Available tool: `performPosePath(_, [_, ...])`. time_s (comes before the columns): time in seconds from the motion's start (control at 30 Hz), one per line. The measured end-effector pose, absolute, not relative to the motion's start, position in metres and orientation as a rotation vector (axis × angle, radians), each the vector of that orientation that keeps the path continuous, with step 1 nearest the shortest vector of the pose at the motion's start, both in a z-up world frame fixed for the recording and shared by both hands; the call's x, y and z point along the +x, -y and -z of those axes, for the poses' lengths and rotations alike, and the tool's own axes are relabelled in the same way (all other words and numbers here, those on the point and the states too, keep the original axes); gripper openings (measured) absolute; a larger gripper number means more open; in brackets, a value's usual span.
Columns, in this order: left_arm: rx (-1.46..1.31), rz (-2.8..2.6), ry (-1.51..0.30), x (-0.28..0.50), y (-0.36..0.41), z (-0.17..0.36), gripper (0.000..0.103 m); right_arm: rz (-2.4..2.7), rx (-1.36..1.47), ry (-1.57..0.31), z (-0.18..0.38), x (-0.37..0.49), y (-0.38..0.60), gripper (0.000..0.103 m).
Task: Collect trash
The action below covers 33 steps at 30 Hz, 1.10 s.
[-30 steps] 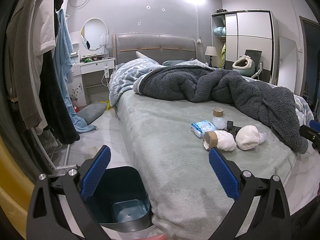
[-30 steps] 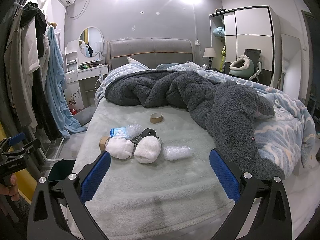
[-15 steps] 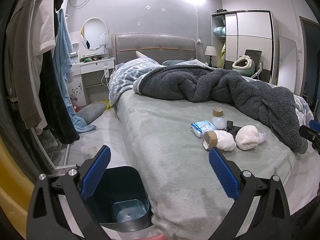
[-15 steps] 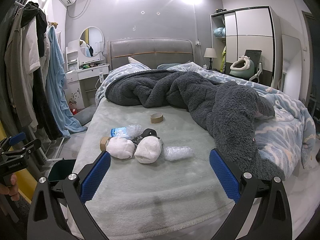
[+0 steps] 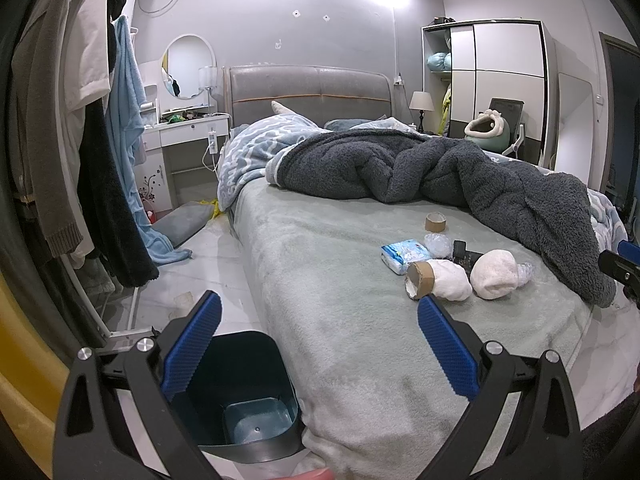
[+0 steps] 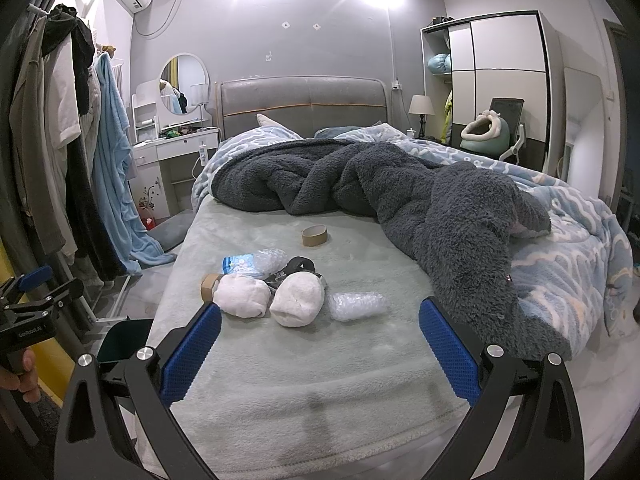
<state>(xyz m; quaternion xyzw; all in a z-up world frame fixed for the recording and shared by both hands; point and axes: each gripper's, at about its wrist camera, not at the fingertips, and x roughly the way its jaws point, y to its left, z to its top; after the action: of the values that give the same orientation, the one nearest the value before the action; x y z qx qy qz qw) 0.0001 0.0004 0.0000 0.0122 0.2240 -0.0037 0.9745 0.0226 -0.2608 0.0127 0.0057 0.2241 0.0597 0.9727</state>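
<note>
Nothing's been picked up yet, I'd say. The dark bin [image 5: 240, 392] sits on the floor at the bed's left corner under the left gripper [image 5: 318, 338], jaws spread and empty. Further right, the litter on the bed [image 6: 280, 380] — tissue pack [image 6: 240, 263], two white wads [image 6: 268, 298], bubble wrap [image 6: 356, 304] — lies beyond the right gripper [image 6: 318, 340], also agape, which next needs to reach forward and pinch one piece.

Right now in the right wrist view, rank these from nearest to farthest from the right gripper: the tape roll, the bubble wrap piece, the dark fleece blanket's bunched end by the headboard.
1. Bubble wrap piece: nearest, just ahead of the right gripper, between its open jaws.
2. Tape roll: mid-bed, alone beyond the trash cluster.
3. Dark fleece blanket: bunched end farthest, near the headboard.
</note>
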Motion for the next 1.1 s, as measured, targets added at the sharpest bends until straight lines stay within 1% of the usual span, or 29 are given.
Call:
performPosePath(0.1, [0.024, 0.014, -0.456, 0.0, 0.0, 0.0, 0.1, -0.131, 0.012, -0.453, -0.014, 0.022, 0.256, 0.1])
performPosePath(0.17, [0.023, 0.02, -0.461, 0.001, -0.014, 0.01, 0.1, -0.15, 0.021, -0.46, -0.014, 0.024, 0.254, 0.1])
performPosePath(0.27, [0.008, 0.04, -0.468, 0.001, -0.006, 0.002, 0.1, -0.175, 0.009, -0.464, -0.022, 0.025, 0.249, 0.1])
performPosePath(0.4, [-0.021, 0.087, -0.483, 0.008, -0.003, 0.004, 0.1, -0.22, 0.001, -0.471, -0.025, 0.034, 0.248, 0.1])
performPosePath(0.6, [0.0, 0.17, -0.496, 0.019, 0.002, 0.004, 0.1, -0.287, 0.012, -0.503, -0.018, 0.052, 0.256, 0.1])
performPosePath(0.7, [0.015, 0.197, -0.503, 0.027, 0.002, 0.004, 0.099, -0.303, -0.009, -0.518, -0.014, 0.063, 0.257, 0.098])
performPosePath(0.77, [0.025, 0.217, -0.506, 0.031, 0.003, 0.005, 0.099, -0.314, -0.018, -0.531, -0.011, 0.07, 0.257, 0.094])
performPosePath(0.93, [0.053, 0.262, -0.524, 0.042, 0.006, 0.01, 0.098, -0.356, 0.005, -0.574, -0.002, 0.087, 0.261, 0.091])
performPosePath(1.1, [0.078, 0.302, -0.553, 0.054, 0.008, 0.015, 0.096, -0.41, 0.003, -0.605, 0.004, 0.101, 0.255, 0.084])
